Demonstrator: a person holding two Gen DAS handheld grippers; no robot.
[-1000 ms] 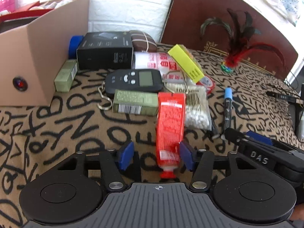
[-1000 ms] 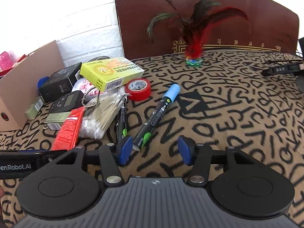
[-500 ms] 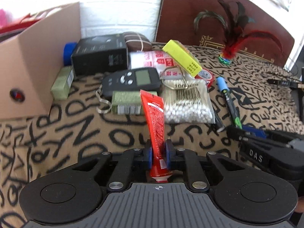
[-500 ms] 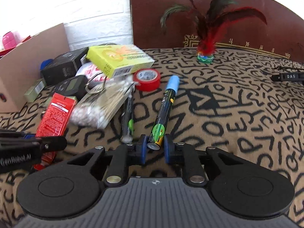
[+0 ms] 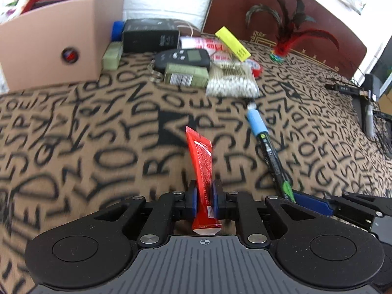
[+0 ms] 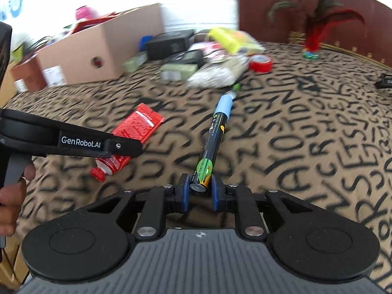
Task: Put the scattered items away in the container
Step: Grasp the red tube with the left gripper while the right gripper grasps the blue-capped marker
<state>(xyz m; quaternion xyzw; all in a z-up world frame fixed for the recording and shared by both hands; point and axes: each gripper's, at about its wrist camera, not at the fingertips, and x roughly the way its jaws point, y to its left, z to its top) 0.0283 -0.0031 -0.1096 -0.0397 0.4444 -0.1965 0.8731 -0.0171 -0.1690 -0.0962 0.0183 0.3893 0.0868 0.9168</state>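
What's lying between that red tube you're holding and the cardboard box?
Only bare letter-patterned cloth. In the left wrist view, nothing sits between the red tube, clamped in the left tool, and the cardboard box; the clutter lies to the box's right.

— What's everything sitting on?
— A tan cloth [image 5: 73, 127] printed with black letters.
— And lying on it?
— A cardboard box [image 5: 61, 36] at the far left, a green carton [image 5: 186, 74], a bag of cotton swabs [image 5: 232, 80], red tape [image 6: 260, 62] and a feather shuttlecock [image 5: 279, 51] (its base on the cloth).
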